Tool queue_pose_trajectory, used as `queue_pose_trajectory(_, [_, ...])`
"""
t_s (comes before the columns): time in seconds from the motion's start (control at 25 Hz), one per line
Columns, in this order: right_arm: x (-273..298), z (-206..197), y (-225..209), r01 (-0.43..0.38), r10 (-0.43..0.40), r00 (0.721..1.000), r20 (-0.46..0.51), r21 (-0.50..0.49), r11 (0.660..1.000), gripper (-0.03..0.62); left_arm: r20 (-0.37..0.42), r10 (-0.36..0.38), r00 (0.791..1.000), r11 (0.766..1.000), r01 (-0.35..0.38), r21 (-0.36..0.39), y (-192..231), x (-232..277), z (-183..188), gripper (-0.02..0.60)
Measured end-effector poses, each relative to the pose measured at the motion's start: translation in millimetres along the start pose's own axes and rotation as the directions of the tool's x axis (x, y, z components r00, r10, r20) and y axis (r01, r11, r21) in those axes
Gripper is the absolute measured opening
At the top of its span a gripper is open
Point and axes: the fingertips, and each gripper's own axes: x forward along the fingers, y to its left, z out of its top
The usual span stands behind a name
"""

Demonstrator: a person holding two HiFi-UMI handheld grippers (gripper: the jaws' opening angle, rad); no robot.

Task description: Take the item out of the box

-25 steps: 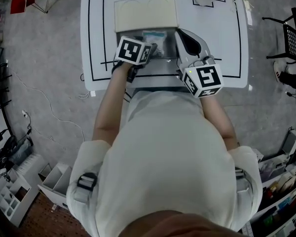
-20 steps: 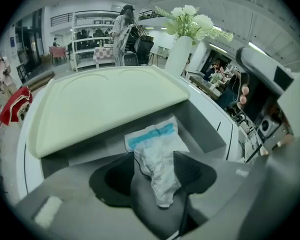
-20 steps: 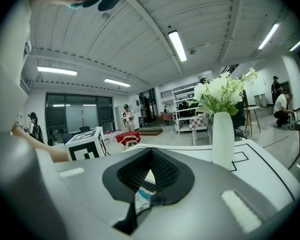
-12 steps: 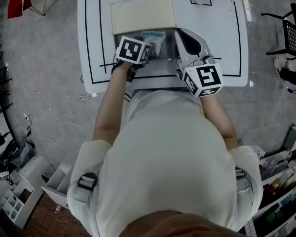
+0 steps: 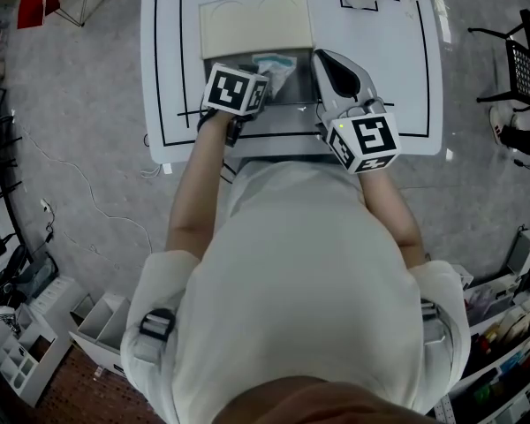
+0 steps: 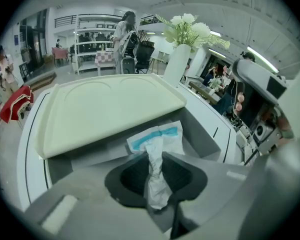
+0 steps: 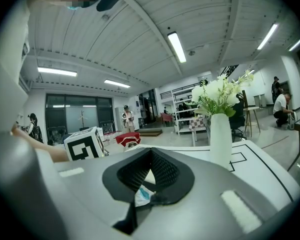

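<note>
Left gripper (image 6: pixel 154 169) closes on the packet (image 6: pixel 162 139) inside the open box (image 6: pixel 205 134).
The packet's white, blue-striped film is bunched between the closing left fingers, its upper end still lying in the box under the raised cream lid (image 6: pixel 105 109), near the worktop's (image 5: pixel 406 78) front edge. The right gripper (image 7: pixel 150 156) sits at the box's right side, fingers together.
</note>
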Motion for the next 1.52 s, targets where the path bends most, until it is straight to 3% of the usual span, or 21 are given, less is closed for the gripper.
queue_pose_trajectory(0.48, [-25.4,1.4,3.5,-0.019,0.019,1.000,0.018,-0.017,1.000,-0.002,0.106,0.031,0.994,0.999,-0.027,-0.039,-13.6,-28.8,9.9,0.081])
queue_pose_trajectory(0.88, [-47.2,-1.8,13.6,-0.056,0.057,0.998,0.013,-0.040,0.998,-0.002,0.239,0.100,0.966,0.989,-0.071,-0.128,-33.1,-58.5,2.9,0.081])
queue_pose_trajectory(1.12, [-53.9,-0.7,28.2,-0.080,0.080,0.997,0.011,-0.044,0.996,-0.002,0.364,0.145,0.920,0.983,-0.091,-0.161,-41.2,-90.0,4.8,0.081])
queue_pose_trajectory(1.52, [-67.8,-8.7,59.2,-0.099,0.100,0.995,0.000,-0.056,0.993,-0.002,0.570,0.207,0.795,0.973,-0.108,-0.203,-44.7,-140.8,-7.1,0.080])
